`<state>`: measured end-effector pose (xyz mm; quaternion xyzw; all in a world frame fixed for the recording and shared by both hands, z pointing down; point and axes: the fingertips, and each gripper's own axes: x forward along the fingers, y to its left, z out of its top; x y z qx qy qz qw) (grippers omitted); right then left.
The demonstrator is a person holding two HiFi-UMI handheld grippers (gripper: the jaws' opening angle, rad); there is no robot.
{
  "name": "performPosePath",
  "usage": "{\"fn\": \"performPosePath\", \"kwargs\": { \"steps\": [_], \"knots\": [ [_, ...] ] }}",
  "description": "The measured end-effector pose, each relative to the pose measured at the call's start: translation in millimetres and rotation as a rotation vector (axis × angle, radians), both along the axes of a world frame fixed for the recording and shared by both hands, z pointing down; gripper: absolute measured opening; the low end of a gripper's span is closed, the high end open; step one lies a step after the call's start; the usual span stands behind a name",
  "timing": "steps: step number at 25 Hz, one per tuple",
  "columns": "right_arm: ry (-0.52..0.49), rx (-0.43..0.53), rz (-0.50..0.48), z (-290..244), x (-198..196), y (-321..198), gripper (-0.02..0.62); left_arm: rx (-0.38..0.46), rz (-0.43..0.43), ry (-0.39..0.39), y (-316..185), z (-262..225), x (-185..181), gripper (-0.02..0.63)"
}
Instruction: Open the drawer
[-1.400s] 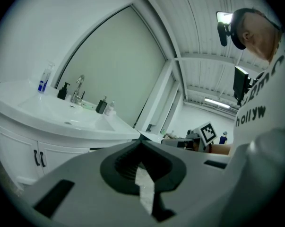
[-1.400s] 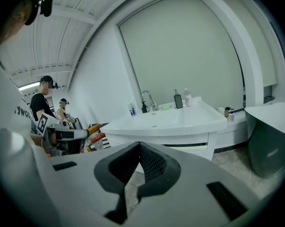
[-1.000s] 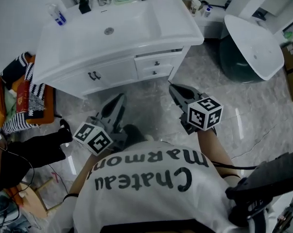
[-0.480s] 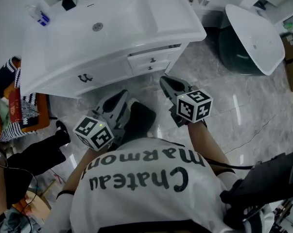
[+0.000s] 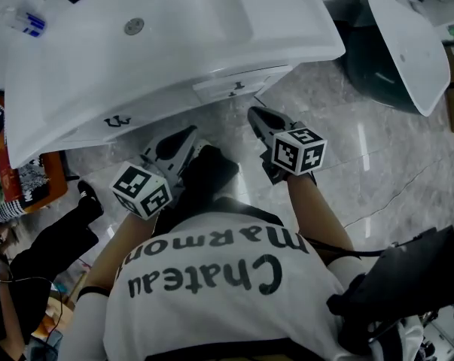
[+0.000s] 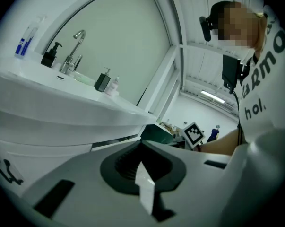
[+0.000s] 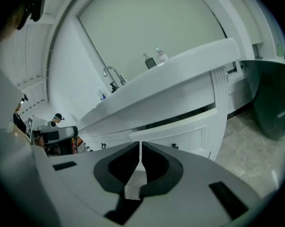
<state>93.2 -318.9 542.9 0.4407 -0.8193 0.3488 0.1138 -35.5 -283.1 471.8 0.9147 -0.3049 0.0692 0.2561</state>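
Drawer (image 5: 225, 89) sits at the right end of the white vanity (image 5: 136, 81), tucked right under the countertop overhang, with a small dark knob (image 5: 233, 86) on its front. The front looks flush with the cabinet face, so closed from what I can see. The door pulls (image 5: 115, 120) are further left on the same face.

Right gripper (image 5: 254, 113): jaws pressed together, only a hairline seam between the pads, nothing pinched. The tip points at the drawer, near it but with no contact. In the right gripper view the knob sits just right of the jaw line, beyond the tips. Its marker cube (image 5: 298, 150) faces the head camera.

Left gripper (image 5: 189, 132): jaws meet tip to tip in the left gripper view, empty. It is aimed at the cabinet face between the door pulls and the drawer, clear of the panel.

I see both grippers held out in front of the person's torso, above the grey marble floor (image 5: 347, 164).

Countertop: basin with drain (image 5: 134, 26), faucet (image 6: 73, 44), black pump bottle (image 6: 48, 56). A white oval tub (image 5: 407, 43) on a dark base stands right of the vanity, well apart from both grippers.
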Motion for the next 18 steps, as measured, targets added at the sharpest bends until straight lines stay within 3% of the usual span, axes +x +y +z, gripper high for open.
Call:
{"fn": "performPosePath", "kwargs": {
  "steps": [6, 15, 16, 18],
  "knots": [
    [0.035, -0.054, -0.026, 55, -9, -26, 0.009, -0.027, -0.042, -0.032, -18, 40, -15, 0.002],
    [0.08, -0.078, -0.021, 108, -15, -56, 0.014, -0.036, -0.063, 0.015, -28, 65, -20, 0.002],
    [0.085, -0.082, -0.022, 112, -15, -58, 0.032, -0.035, -0.068, 0.022, -29, 66, -21, 0.002],
    [0.095, -0.093, -0.023, 119, -14, -64, 0.158, -0.032, -0.077, 0.034, -32, 66, -24, 0.002]
  ]
}}
